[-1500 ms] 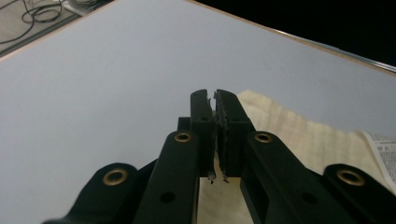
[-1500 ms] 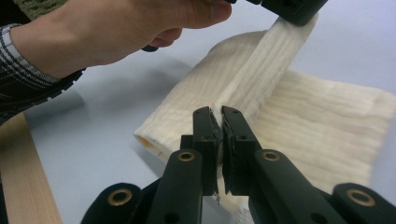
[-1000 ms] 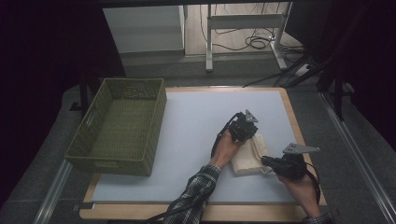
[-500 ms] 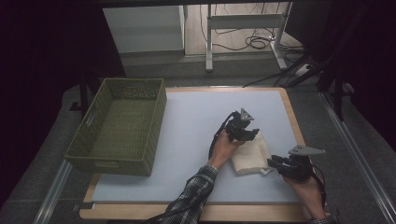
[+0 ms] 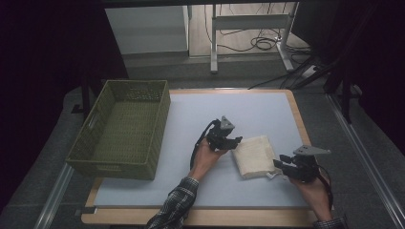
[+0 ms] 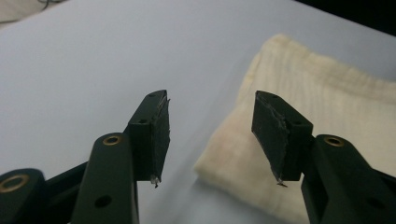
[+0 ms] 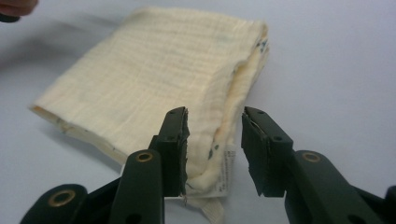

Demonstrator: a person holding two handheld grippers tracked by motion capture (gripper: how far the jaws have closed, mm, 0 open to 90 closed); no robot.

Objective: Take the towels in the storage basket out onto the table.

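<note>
Dark floor and cables ring the pale blue table top (image 5: pixel 248 114) in the high view; a green woven basket (image 5: pixel 124 129) stands on its left part; the folded cream cloth (image 5: pixel 254 155) lies flat on its right part, well apart from the basket; I see my left gripper (image 5: pixel 235 141) just at the cloth's left edge and my right gripper (image 5: pixel 279 164) at its near right corner, each in a hand.

From the left gripper view, the black jaws have just been opening and stand apart over the bare table; the cloth (image 6: pixel 327 107) lies past and under the right-hand jaw, a corner of it reaching into the gap; neither pad presses on it.

From the right gripper view, the jaws have just been opening too and stand apart; the cloth's (image 7: pixel 154 79) folded corner, with its small label (image 7: pixel 229 158), sits between them; the left-hand pad lies against the fold while the other stands clear of it, so nothing is clamped.
</note>
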